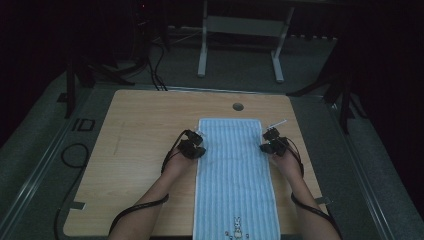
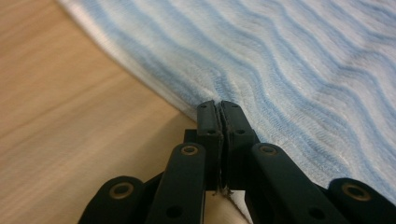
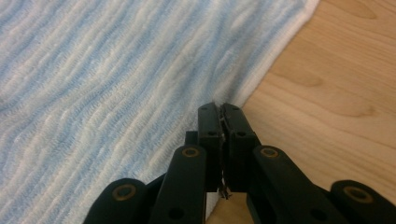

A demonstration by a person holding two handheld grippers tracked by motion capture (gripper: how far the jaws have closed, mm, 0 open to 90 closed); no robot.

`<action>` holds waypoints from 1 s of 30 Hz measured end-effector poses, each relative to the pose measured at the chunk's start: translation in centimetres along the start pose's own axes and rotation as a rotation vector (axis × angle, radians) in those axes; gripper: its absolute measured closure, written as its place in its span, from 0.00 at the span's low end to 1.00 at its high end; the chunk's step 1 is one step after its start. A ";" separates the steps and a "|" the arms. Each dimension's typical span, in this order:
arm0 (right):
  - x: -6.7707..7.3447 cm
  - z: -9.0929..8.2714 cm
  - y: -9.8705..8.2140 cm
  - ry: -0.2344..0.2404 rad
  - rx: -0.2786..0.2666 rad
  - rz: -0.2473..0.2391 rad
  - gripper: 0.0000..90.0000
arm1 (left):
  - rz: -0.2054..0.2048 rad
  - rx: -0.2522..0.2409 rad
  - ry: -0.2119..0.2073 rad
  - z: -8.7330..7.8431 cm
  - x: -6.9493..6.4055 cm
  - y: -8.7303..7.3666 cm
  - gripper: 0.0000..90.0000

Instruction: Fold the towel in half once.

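Blue-and-white striped terry towel (image 1: 234, 175) lies flat along the middle of the pale wooden worktop (image 1: 135, 150), its near end reaching the worktop's front edge. The high view shows the whole layout: the left tool (image 1: 196, 149) at the towel's left long edge, the right tool (image 1: 267, 146) at its right long edge, both in its far half, and a small printed figure near the towel's near end. The left gripper view (image 2: 218, 105) shows what that one cannot: the jaws pressed together, pinching the towel's white hem (image 2: 187, 100). The right gripper view (image 3: 219, 106) shows the same pinch on the opposite hem (image 3: 261, 74).
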State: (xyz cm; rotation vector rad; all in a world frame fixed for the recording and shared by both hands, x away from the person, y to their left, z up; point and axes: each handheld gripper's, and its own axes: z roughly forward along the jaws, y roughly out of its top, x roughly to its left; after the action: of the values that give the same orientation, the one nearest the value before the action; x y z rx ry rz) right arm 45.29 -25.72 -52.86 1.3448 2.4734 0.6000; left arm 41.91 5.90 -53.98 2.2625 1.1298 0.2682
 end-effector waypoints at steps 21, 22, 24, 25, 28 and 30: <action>-0.8 -7.8 3.9 0.038 -0.171 -0.026 0.98 | 0.034 -0.125 0.029 -7.5 0.6 3.6 0.98; -0.4 -8.3 3.5 0.054 -0.181 -0.037 0.98 | 0.040 -0.121 0.027 -7.8 0.4 3.0 0.98; 0.4 -9.0 2.4 0.073 -0.191 -0.052 0.98 | 0.042 -0.124 0.002 -8.4 0.0 1.6 0.97; 0.8 -9.3 1.8 0.085 -0.198 -0.052 0.98 | 0.048 -0.120 -0.003 -8.6 -0.3 0.9 0.97; 2.0 -9.5 -0.5 0.119 -0.205 -0.068 0.98 | 0.060 -0.113 -0.033 -9.2 -1.1 -1.6 0.97; 3.0 -9.2 -2.1 0.146 -0.192 -0.080 0.98 | 0.070 -0.087 -0.055 -9.2 -1.8 -3.6 0.97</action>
State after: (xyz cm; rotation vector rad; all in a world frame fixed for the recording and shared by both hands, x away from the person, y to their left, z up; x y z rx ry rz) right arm 38.36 -26.29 -45.87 1.1618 2.4920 0.9208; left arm 34.56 9.97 -48.55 2.2216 0.9935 0.2763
